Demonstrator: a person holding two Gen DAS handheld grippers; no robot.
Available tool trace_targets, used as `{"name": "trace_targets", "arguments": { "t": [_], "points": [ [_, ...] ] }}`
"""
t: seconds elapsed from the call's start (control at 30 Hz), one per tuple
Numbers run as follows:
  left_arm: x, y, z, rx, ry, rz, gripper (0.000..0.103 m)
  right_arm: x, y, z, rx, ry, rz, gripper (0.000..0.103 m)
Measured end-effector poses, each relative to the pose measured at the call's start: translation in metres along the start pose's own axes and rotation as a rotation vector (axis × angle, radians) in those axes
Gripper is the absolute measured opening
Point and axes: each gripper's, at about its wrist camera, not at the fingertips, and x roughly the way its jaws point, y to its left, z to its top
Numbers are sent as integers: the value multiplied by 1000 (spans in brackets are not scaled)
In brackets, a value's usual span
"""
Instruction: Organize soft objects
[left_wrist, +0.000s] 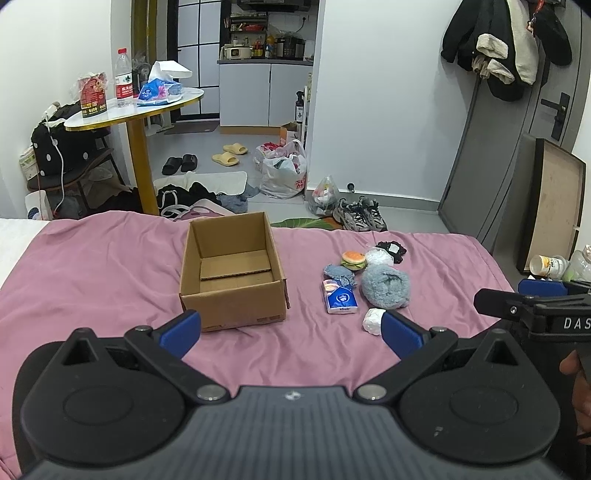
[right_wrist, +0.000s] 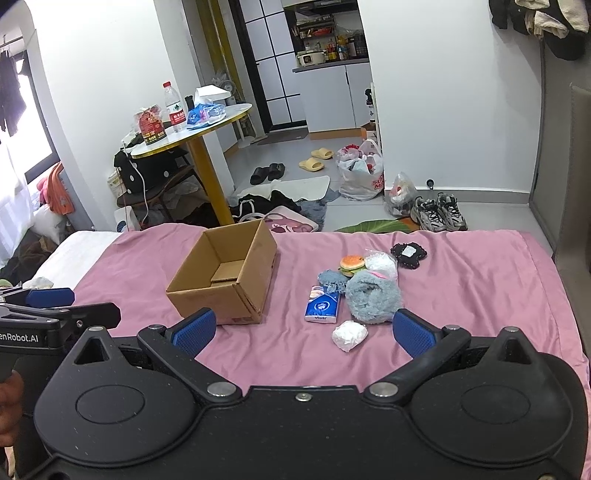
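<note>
An open, empty cardboard box (left_wrist: 232, 267) (right_wrist: 225, 271) sits on the pink bedsheet (left_wrist: 110, 277) (right_wrist: 461, 295). To its right lies a cluster of soft things: a fluffy blue-grey bundle (left_wrist: 385, 287) (right_wrist: 373, 297), a toy burger (left_wrist: 354, 260) (right_wrist: 352, 264), a blue crocheted piece (left_wrist: 338, 273) (right_wrist: 331, 277), a blue tissue pack (left_wrist: 339, 297) (right_wrist: 322, 304), a white wad (left_wrist: 373, 320) (right_wrist: 349, 334), a clear bag (left_wrist: 379, 257) (right_wrist: 382, 263) and a black scrunchie (left_wrist: 391, 249) (right_wrist: 408, 254). My left gripper (left_wrist: 291, 332) is open, empty, near the box. My right gripper (right_wrist: 304, 330) is open, empty, with the white wad just ahead.
Beyond the bed's far edge the floor holds clothes, slippers (left_wrist: 229, 153), plastic bags (left_wrist: 282, 171) and sneakers (left_wrist: 360, 214). A round table (left_wrist: 136, 107) with a water bottle and tissues stands at the back left. A grey door (left_wrist: 517, 122) is on the right.
</note>
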Motion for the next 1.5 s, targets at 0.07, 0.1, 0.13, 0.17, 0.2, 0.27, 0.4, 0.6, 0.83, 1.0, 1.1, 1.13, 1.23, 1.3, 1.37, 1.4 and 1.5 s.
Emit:
{"name": "trace_targets", "arguments": {
  "t": [0.07, 0.1, 0.13, 0.17, 0.2, 0.27, 0.4, 0.6, 0.83, 1.0, 1.1, 1.13, 1.23, 1.3, 1.37, 1.4, 1.5],
  "points": [
    [2, 0, 3, -3, 4, -4, 103, 2, -3, 1, 5, -1, -5, 103],
    [3, 0, 4, -4, 5, -7, 103, 4, -5, 1, 8, -1, -7, 103],
    [4, 0, 6, -6, 4, -11, 103, 6, -5, 1, 10, -1, -7, 103],
    [6, -1, 7, -8, 3, -13, 103, 8, -7, 1, 12, -2, -5, 103],
    [9, -1, 9, -11, 4, -15, 103, 6, -5, 1, 13, 0, -9, 103],
    [15, -2, 11, -16, 9, -20, 103, 12, -7, 3, 27, 7, -15, 103],
    [28, -6, 15, -13, 21, -29, 103, 24, -12, 3, 51, 18, -25, 103],
    [48, -9, 19, -25, 50, -46, 103, 35, -26, 1, 88, 21, -32, 103],
    [72, -16, 24, -25, 76, -67, 103, 45, -45, 2, 144, 21, -19, 103],
    [86, -21, 25, -16, 92, -88, 103, 54, -58, 3, 173, 27, -40, 102],
    [96, -24, 28, -15, 104, -100, 102, 59, -65, 2, 179, 30, -57, 99],
    [99, -24, 29, -15, 110, -106, 102, 61, -67, 2, 182, 32, -61, 97],
    [108, -26, 31, -16, 117, -119, 101, 68, -74, 0, 211, 39, -60, 95],
    [113, -27, 33, -17, 121, -124, 100, 72, -77, -1, 232, 45, -59, 92],
    [120, -29, 34, -19, 127, -134, 100, 78, -80, -2, 240, 52, -61, 92],
    [122, -29, 34, -19, 130, -136, 100, 79, -81, -2, 242, 55, -63, 92],
    [132, -34, 34, -17, 142, -142, 99, 86, -84, -3, 254, 72, -68, 92]
  ]
}}
